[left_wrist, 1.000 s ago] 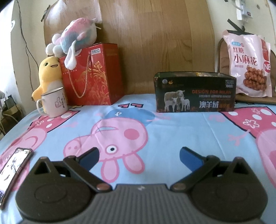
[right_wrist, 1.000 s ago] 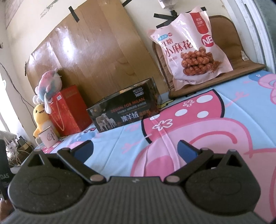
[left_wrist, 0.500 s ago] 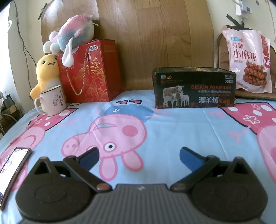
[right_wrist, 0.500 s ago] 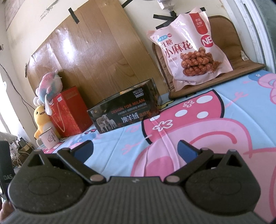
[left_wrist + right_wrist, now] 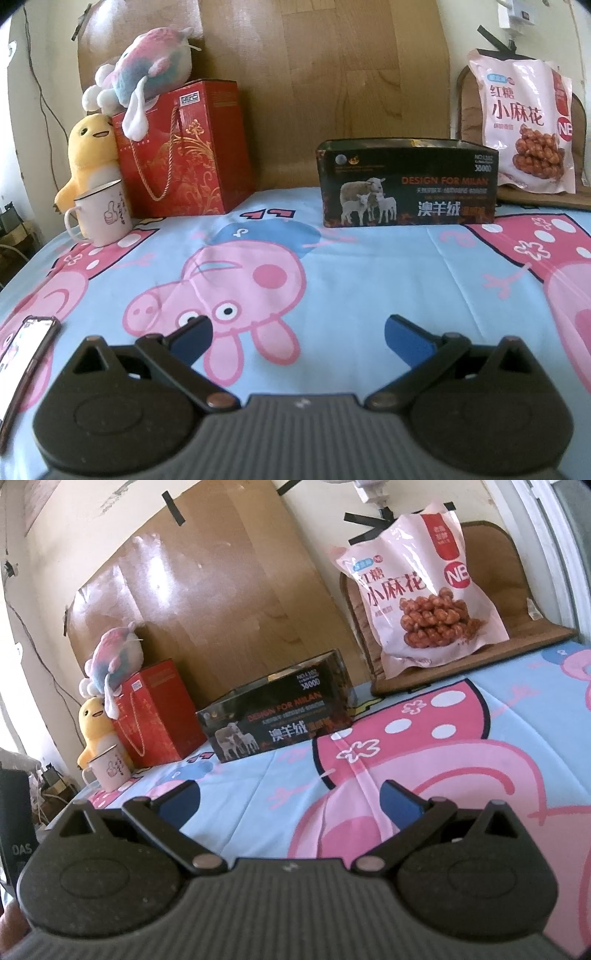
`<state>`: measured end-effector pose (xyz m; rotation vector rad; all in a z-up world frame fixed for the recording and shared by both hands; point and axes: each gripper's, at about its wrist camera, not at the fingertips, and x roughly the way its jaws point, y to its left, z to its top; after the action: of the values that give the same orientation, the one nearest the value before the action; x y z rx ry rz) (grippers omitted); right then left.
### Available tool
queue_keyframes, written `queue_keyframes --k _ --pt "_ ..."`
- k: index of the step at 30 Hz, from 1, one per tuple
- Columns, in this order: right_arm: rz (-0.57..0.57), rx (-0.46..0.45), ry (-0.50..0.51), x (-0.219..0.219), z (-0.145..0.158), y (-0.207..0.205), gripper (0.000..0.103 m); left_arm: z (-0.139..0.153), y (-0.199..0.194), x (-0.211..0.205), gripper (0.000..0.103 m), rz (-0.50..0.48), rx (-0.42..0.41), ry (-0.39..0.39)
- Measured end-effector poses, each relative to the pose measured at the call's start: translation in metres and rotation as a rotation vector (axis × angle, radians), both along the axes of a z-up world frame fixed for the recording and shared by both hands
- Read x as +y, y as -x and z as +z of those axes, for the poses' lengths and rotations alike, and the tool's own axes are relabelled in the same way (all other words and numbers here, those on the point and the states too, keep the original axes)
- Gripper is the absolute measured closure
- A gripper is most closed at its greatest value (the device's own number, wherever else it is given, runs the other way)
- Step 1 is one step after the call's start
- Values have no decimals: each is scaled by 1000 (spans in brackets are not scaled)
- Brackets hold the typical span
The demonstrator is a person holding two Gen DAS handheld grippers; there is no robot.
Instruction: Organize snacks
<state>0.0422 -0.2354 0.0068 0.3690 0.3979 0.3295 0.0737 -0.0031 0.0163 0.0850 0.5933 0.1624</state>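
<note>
While you're holding both grippers low over the cartoon sheet (image 5: 369, 280), the left gripper (image 5: 297, 334) and right gripper (image 5: 288, 799) are sitting spread wide, gripping nothing. The snack bag (image 5: 424, 590) is leaning upright on the brown cushion (image 5: 491, 550), long axis vertical, print facing you, right of the dark box (image 5: 277, 720).

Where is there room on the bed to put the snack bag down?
The widest bare patch is the cartoon sheet between the open left gripper and the black sheep box. There is also a gap between the box and the red gift bag. The back left corner is crowded: mug, plush toys, bag.
</note>
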Motion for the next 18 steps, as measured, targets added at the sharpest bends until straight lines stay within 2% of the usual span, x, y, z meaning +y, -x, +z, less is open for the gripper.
queue_keyframes --k 7,18 --pt "-70 -30 105 14 5 6 0 0 0 0 0 0 0 2" --pt "-88 -217 345 46 13 32 0 1 0 4 0 10 -16 24"
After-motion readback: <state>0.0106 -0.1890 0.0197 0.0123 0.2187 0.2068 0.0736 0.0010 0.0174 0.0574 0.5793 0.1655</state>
